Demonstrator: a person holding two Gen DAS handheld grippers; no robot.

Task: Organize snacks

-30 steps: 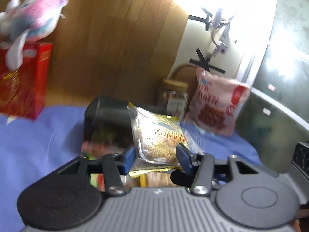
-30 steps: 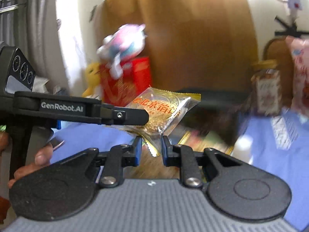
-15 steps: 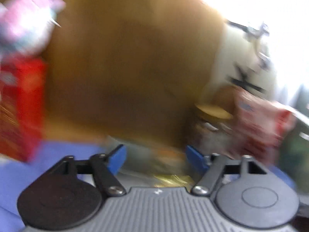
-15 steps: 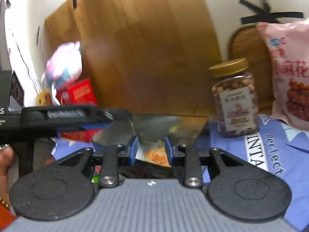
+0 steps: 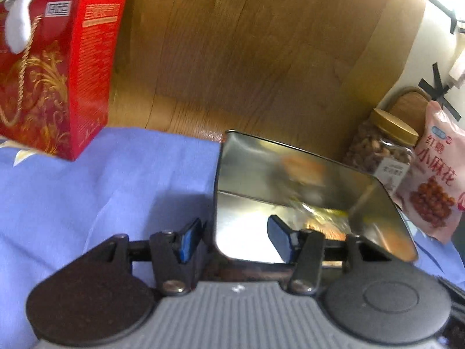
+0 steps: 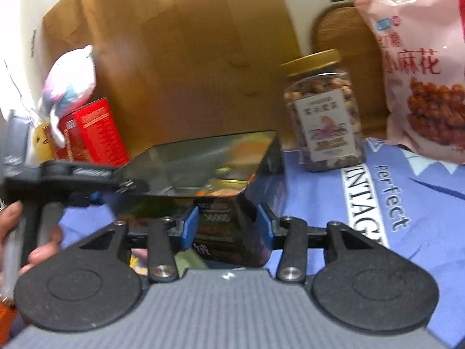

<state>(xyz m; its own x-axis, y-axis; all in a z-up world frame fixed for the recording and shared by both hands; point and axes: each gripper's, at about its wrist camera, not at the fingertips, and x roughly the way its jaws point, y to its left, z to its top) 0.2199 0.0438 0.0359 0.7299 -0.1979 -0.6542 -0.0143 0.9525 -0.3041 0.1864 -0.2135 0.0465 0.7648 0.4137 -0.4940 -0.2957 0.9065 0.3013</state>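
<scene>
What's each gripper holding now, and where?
Nothing. The left gripper is open, straddling the tin's left wall. The right gripper is open around the tin's near corner, not clamped.

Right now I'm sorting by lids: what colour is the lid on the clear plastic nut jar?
Gold lid on the clear plastic nut jar; clearest in the right wrist view.

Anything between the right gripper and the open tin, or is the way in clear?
Nothing visible blocks it. The right gripper has its jaws open right at the near corner of the tin. The left gripper sits at the tin's opposite rim, jaws open, not in the right one's path.
</scene>
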